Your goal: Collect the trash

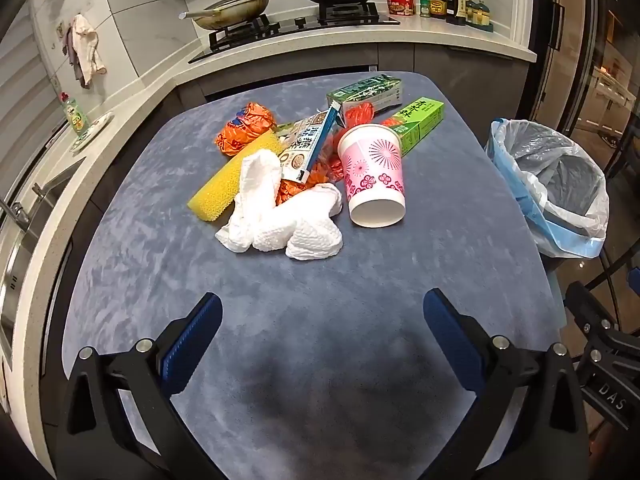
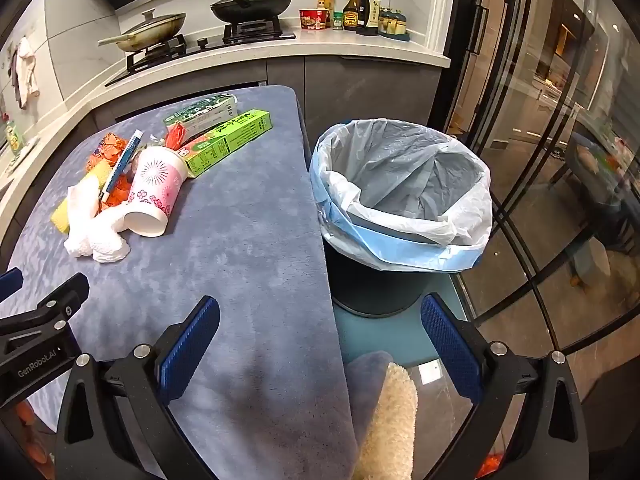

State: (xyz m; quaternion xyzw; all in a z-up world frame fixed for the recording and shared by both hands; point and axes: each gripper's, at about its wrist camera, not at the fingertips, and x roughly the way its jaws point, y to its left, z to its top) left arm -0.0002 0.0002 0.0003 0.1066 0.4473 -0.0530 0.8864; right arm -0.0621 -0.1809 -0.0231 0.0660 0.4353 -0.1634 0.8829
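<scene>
A pile of trash lies on the blue-grey table cover [image 1: 320,312]: a pink paper cup [image 1: 374,174] on its side, crumpled white tissues [image 1: 280,216], a yellow sponge [image 1: 236,176], orange wrappers [image 1: 244,128], a white-blue carton [image 1: 308,148] and two green boxes [image 1: 420,122]. My left gripper [image 1: 322,320] is open and empty, well short of the pile. My right gripper [image 2: 320,328] is open and empty over the table's right edge. The lined trash bin [image 2: 400,200] stands to the right of the table, and its bag looks empty. The cup [image 2: 156,192] and tissues [image 2: 96,232] also show in the right wrist view.
A kitchen counter [image 1: 360,44] with a stove, two pans and sauce bottles runs behind the table. A sink counter [image 1: 48,184] lies at left. Glass doors [image 2: 540,140] stand at right. A beige fleece edge [image 2: 392,420] hangs at the table's near right corner.
</scene>
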